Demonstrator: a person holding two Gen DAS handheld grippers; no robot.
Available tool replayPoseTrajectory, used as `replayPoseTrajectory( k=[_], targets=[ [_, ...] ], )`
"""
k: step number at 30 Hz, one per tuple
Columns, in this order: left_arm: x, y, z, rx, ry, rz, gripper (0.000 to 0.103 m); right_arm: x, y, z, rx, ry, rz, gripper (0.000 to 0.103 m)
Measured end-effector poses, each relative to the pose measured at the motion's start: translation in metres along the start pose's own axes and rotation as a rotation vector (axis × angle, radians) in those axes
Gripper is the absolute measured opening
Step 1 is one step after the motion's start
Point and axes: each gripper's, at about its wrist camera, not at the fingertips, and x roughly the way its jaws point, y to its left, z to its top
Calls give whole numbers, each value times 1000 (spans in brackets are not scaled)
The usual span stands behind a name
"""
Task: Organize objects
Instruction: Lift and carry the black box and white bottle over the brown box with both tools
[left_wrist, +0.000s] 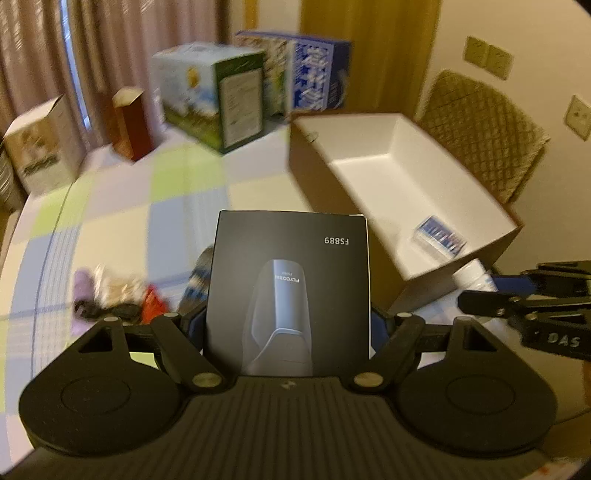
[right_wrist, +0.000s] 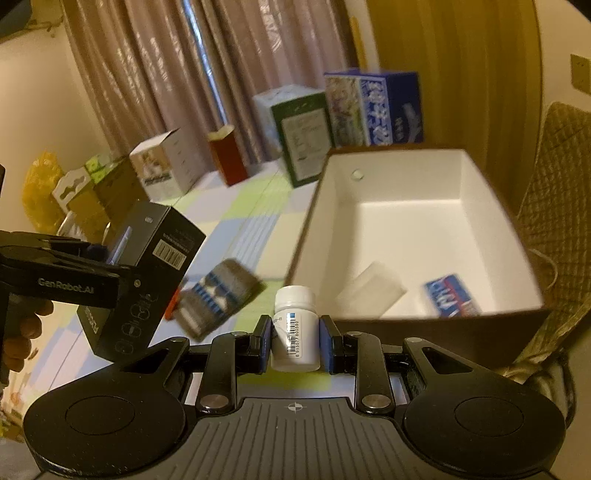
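My left gripper (left_wrist: 288, 325) is shut on a black shaver box (left_wrist: 290, 291) marked FS889, held upright above the checked tablecloth. The right wrist view shows the same black box (right_wrist: 147, 273) at the left, clamped in the left gripper (right_wrist: 110, 266). My right gripper (right_wrist: 293, 341) is shut on a small white pill bottle (right_wrist: 294, 328) with a barcode label. Just beyond it stands the open cardboard box (right_wrist: 491, 192) with a white inside, holding a white block (right_wrist: 373, 291) and a small blue packet (right_wrist: 450, 295). The open box (left_wrist: 391, 144) sits to the right of the black box.
Loose items lie on the tablecloth: a blue-striped pack (right_wrist: 218, 299) and small packets (left_wrist: 110, 291). Several upright cartons line the far edge, among them a green-sided one (left_wrist: 214, 96) and a blue one (left_wrist: 317, 74). A quilted chair (left_wrist: 484, 133) stands behind the open box.
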Motion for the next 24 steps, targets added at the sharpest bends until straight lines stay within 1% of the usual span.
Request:
replayPoseTrajectory(
  k=[7, 12, 16, 22, 24],
  targets=[
    [17, -40, 49, 48, -68, -69, 77, 0, -46, 37, 8, -65, -55, 24],
    [42, -67, 85, 65, -94, -97, 77, 15, -78, 66, 12, -92, -89, 24],
    [67, -85, 108, 88, -96, -86, 77, 38, -103, 83, 22, -68, -116, 24],
    [118, -102, 136, 119, -52, -46, 77, 80, -136, 98, 34, -2, -150, 24],
    [136, -104, 143, 127, -29, -32, 77, 93, -142, 101, 25, 19, -145, 24]
  ],
)
